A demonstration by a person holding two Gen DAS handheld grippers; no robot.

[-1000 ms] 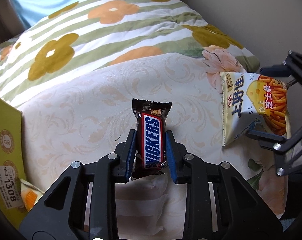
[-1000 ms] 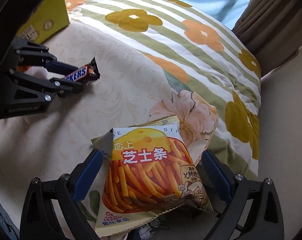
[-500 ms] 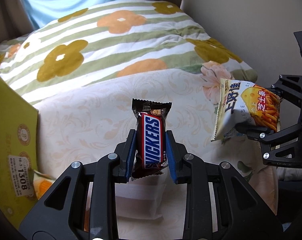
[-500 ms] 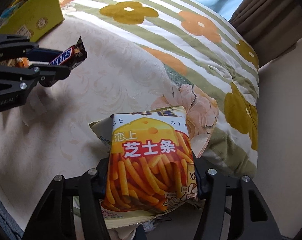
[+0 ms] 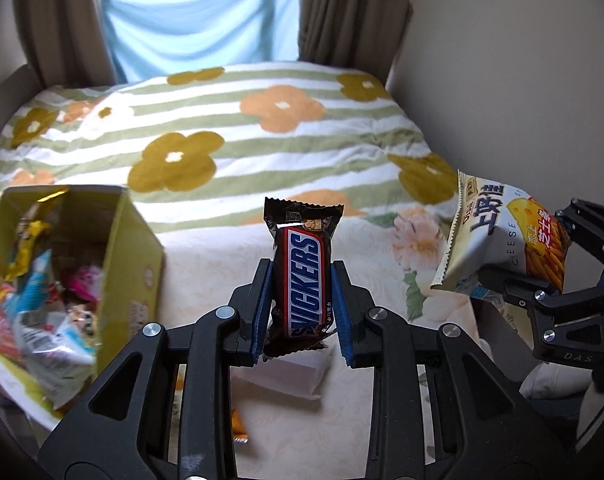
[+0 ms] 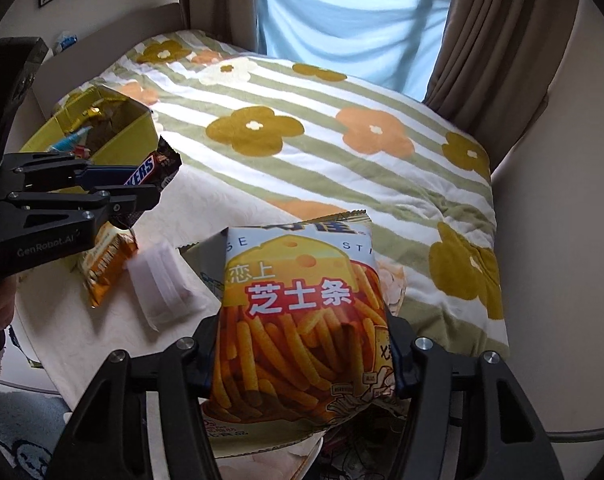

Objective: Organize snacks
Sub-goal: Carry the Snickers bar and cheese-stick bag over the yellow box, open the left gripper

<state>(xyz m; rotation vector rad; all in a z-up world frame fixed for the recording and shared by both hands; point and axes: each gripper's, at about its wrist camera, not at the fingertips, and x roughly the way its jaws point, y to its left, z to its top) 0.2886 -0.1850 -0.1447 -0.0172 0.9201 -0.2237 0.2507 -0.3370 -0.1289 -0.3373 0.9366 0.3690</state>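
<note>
Fingers (image 5: 301, 304) of left gripper clamped across stiff, slim Snickers bar (image 5: 304, 276) at mid-length; right fingers (image 6: 398, 344) pinching light, puffy, crush-prone cheese-stick bag (image 6: 302, 320) by lower sides.

"SNICKERS" on the chocolate bar (image 5: 304, 280), "芝士条" on the cheese-stick bag (image 6: 302, 320), "GenRobot.AI" on the left tongs (image 6: 142, 188)
</note>
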